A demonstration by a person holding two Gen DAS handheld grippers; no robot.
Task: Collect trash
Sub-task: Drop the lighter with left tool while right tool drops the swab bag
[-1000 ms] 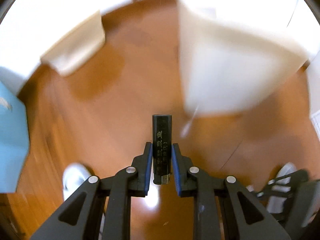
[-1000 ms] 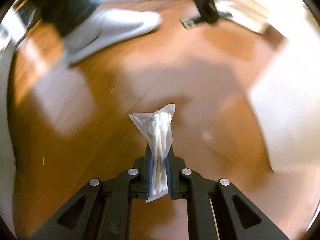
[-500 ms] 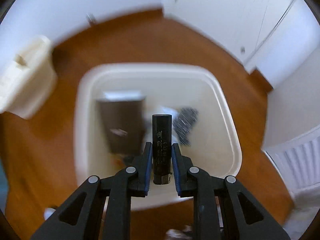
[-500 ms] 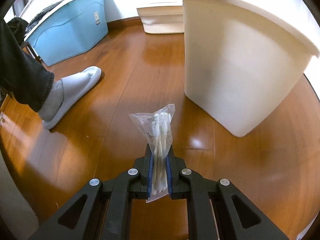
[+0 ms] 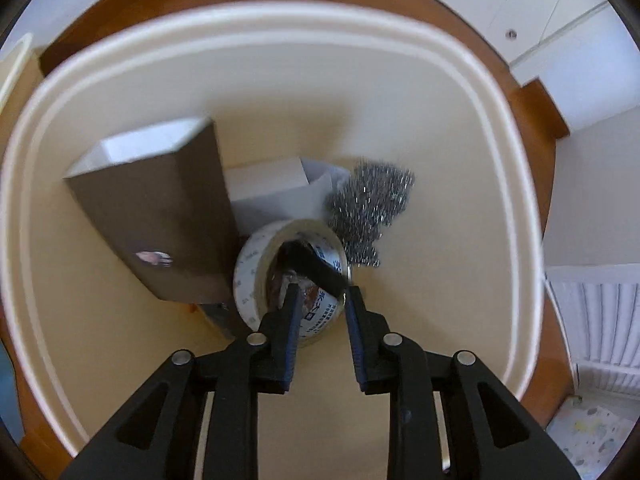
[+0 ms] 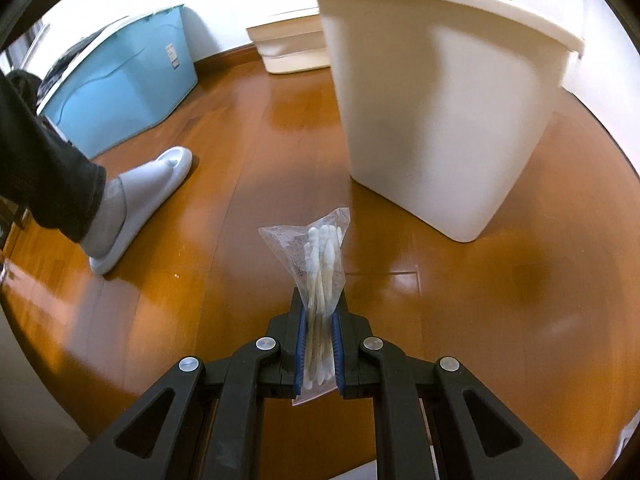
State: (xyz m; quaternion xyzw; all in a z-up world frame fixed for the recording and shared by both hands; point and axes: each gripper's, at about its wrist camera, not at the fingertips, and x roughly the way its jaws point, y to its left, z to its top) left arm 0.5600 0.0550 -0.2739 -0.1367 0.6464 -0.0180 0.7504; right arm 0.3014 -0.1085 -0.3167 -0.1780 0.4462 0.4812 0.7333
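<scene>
My left gripper (image 5: 321, 294) is open right over the mouth of the cream trash bin (image 5: 256, 24). The black cylinder (image 5: 314, 266) is free of the jaws and tilts in the air just beyond them, above a tape roll (image 5: 256, 276) in the bin. The bin also holds a brown box (image 5: 156, 216), white paper (image 5: 272, 196) and a steel scourer (image 5: 370, 204). My right gripper (image 6: 319, 300) is shut on a clear bag of cotton swabs (image 6: 320, 256), low over the wooden floor, short of the bin (image 6: 436, 120).
A person's foot in a white slipper (image 6: 136, 200) stands on the floor to the left. A blue storage box (image 6: 120, 80) and a cream lid (image 6: 292, 48) sit by the far wall. A white radiator (image 5: 596, 320) is right of the bin.
My left gripper swung from the floor to over the bin, opened, and let the black cylinder go. My right gripper steadied near the bin, still holding the swab bag.
</scene>
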